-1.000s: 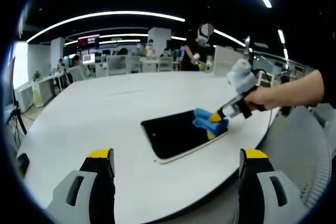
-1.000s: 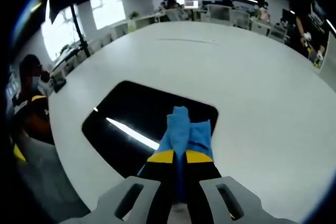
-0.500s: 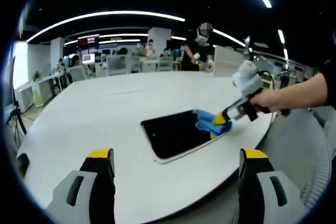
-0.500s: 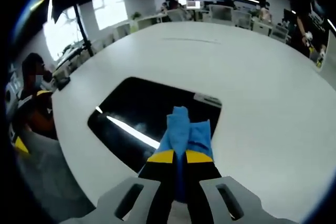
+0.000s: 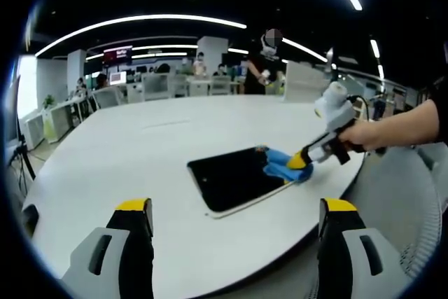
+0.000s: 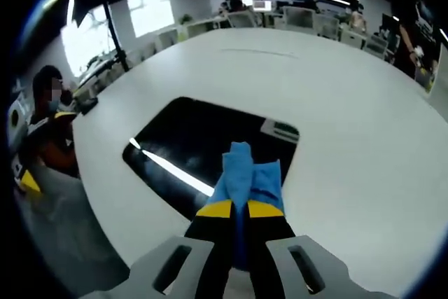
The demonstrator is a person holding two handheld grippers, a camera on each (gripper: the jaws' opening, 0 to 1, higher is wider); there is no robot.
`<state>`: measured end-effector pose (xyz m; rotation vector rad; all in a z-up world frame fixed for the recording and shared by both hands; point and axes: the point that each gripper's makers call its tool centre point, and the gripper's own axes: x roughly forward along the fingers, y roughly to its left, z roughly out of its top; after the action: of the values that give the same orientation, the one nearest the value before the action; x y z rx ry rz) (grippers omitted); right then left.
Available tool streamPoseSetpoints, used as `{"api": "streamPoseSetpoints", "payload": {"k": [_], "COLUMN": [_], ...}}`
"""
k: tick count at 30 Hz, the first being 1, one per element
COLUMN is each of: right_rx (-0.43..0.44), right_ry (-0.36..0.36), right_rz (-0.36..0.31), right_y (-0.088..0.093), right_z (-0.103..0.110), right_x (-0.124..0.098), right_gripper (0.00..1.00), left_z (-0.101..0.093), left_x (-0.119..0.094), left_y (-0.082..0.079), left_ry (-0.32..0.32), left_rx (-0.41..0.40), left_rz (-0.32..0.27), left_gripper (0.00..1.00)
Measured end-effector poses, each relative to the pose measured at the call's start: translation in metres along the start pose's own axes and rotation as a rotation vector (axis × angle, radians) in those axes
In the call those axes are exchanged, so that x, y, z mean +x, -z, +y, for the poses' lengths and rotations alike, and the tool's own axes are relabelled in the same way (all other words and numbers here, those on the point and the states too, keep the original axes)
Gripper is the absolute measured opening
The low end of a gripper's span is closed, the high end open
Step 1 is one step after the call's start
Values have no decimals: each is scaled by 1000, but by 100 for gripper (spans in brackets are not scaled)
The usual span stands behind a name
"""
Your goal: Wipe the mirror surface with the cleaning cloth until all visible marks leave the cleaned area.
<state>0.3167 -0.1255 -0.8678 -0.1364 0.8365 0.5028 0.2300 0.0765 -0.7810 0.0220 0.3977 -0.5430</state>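
Two grippers, right gripper (image 6: 236,209) clamping cloth (image 6: 246,176) on mirror (image 6: 203,145) (edge), left gripper (image 5: 236,209) released

Blue cloth (image 6: 245,176), dark mirror (image 6: 203,141)

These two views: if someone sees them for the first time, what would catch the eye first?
The dark mirror lies flat on the big white table, near its edge, and reflects a bright ceiling light. The blue cloth, pinched in the right gripper, rests on one end of the mirror. In the left gripper view, the left gripper hangs open, away from the mirror.
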Motion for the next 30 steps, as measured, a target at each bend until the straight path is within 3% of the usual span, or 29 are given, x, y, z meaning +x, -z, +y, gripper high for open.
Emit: {"api": "streamPoseSetpoints", "payload": {"k": [30], "right_rx": [-48], "right_ry": [-29], "right_rz": [-15], "right_y": [-2], "right_z": [6], "right_x": [2], "right_gripper": [1], "left_z": [0], "left_x": [0], "left_y": [-1], "left_ry": [0], "left_rx": [1], "left_rz": [-4], "left_gripper": [99]}}
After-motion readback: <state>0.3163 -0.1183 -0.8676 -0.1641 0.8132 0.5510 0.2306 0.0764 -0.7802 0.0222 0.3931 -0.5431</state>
